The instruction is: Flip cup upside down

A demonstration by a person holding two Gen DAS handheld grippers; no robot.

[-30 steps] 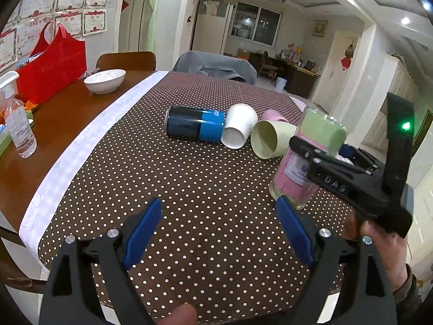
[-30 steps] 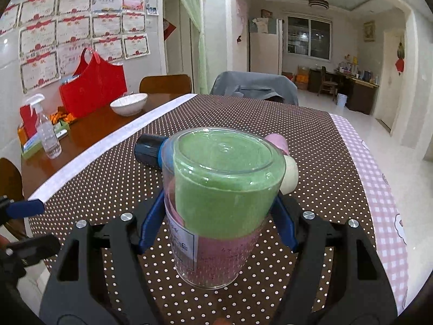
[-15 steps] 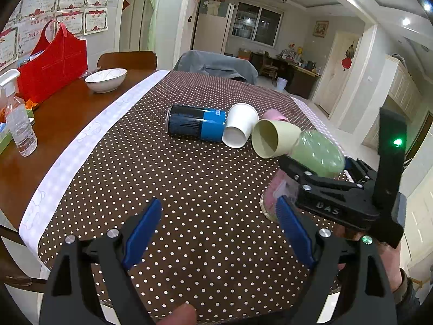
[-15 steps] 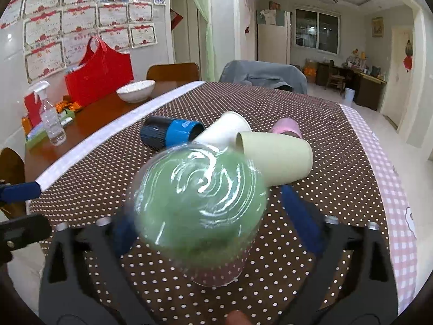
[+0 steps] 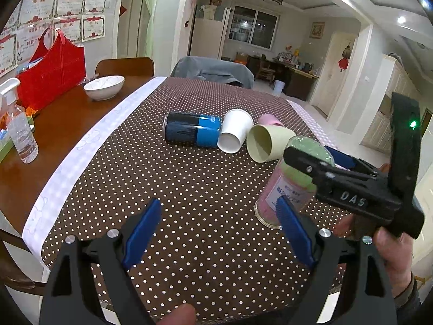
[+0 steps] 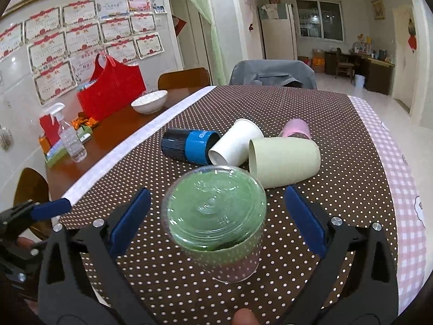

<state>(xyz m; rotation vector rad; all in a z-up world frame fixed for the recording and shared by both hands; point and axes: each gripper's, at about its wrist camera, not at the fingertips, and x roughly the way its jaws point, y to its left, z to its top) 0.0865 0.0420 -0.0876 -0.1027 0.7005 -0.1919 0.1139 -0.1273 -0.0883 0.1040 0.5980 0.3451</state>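
A clear plastic cup (image 6: pixel 216 222) with green and pink inside stands upside down on the dotted tablecloth (image 6: pixel 338 140), its flat base facing up. My right gripper (image 6: pixel 216 216) is open, its blue pads apart on both sides of the cup and not touching it. The cup (image 5: pixel 286 187) also shows in the left wrist view, partly behind the right gripper's black body (image 5: pixel 351 189). My left gripper (image 5: pixel 216 227) is open and empty above the cloth, left of the cup.
Behind the cup lie a blue-black can (image 6: pixel 189 146), a white paper cup (image 6: pixel 235 143), a pale green cup (image 6: pixel 284 159) and a pink cup (image 6: pixel 295 128). On the bare wood at left are a white bowl (image 5: pixel 104 86), a red bag (image 5: pixel 51 75) and a spray bottle (image 5: pixel 21 135).
The right gripper turned the cup over from upright, set it rim down on the cloth, and its jaws opened off it. The left gripper stayed still.
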